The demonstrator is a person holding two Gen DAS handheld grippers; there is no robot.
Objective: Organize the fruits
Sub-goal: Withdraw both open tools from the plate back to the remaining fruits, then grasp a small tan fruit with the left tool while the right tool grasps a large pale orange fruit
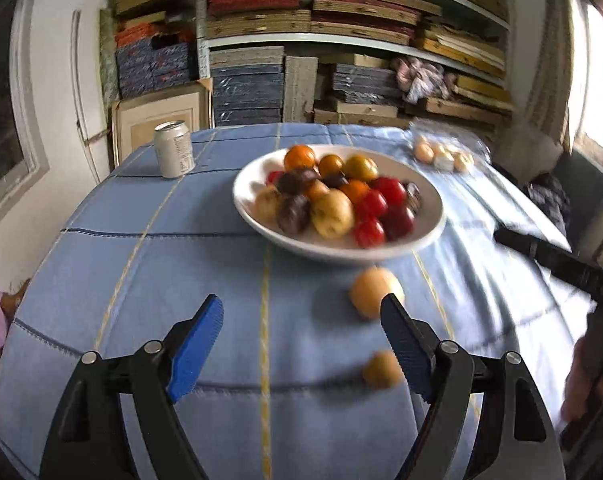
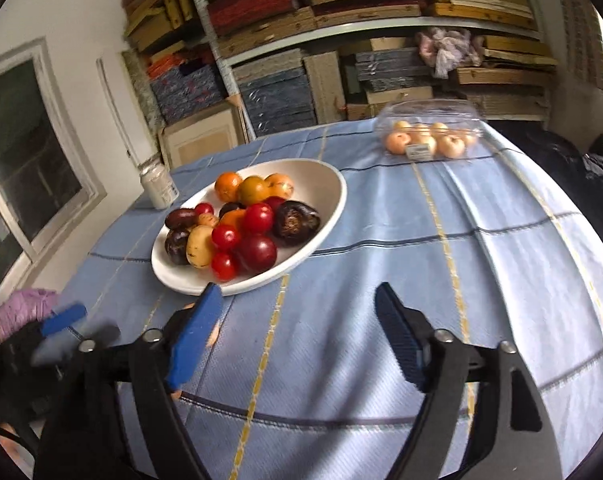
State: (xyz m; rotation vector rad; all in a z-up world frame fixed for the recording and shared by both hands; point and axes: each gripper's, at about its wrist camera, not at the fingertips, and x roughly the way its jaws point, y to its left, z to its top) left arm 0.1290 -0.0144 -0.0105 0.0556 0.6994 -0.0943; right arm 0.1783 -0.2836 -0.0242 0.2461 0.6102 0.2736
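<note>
Hovering over a blue checked tablecloth [image 2: 381, 240], both grippers stand wide open and empty.

Left gripper [image 1: 301, 320] spreads its blue pads with nothing between them; two pale fruits, one larger [image 1: 371, 290] and one smaller [image 1: 381, 370], lie loose on the cloth by its right finger. Right gripper [image 2: 297, 308] is likewise spread and holds nothing. White bowl [image 2: 329, 184] of mixed fruit sits mid-table; a clear box [image 2: 429, 136] of pale fruit stands beyond.
</note>
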